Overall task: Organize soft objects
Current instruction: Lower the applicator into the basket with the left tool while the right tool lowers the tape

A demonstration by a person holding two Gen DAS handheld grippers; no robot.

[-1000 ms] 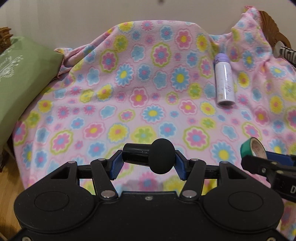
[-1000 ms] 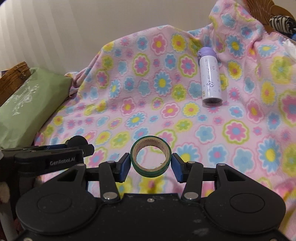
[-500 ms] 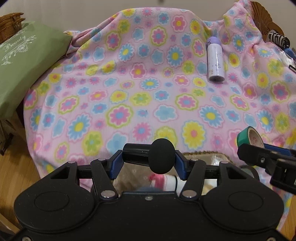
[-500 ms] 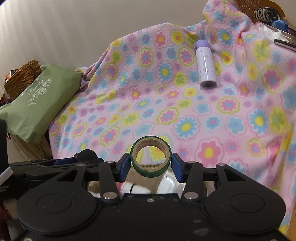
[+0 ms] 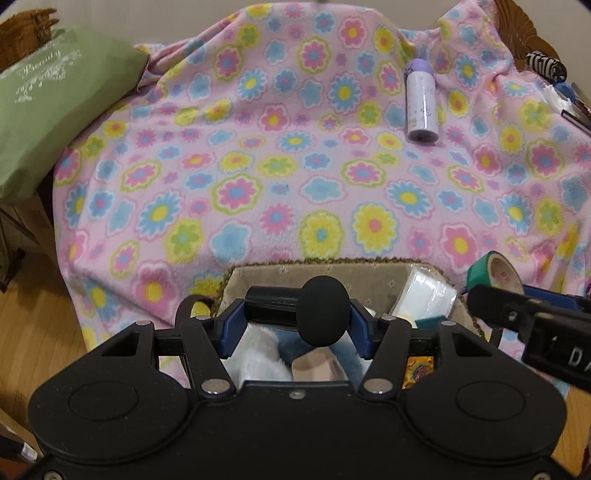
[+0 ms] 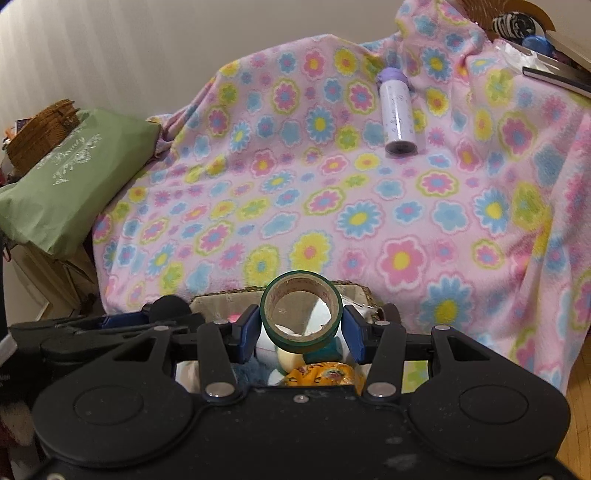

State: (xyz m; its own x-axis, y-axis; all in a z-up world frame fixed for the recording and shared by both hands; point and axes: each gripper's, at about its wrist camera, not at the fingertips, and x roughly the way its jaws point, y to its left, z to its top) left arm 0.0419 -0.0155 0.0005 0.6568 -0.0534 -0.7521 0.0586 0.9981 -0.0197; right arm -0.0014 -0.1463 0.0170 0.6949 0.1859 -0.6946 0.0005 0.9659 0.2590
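A pale wall with faint vertical stripes stands behind a piece of furniture draped in a pink flowered blanket. At the left a green cushion with white lettering rests beside a brown wicker basket. Carved dark wood shows at the upper right. The floor is light wooden boards. The light is soft and even.

A pink blanket bears blue, yellow, green and pink flowers. On it lies a white bottle with lilac cap; left of it, a green pillow with white script. The tape roll is dark green.
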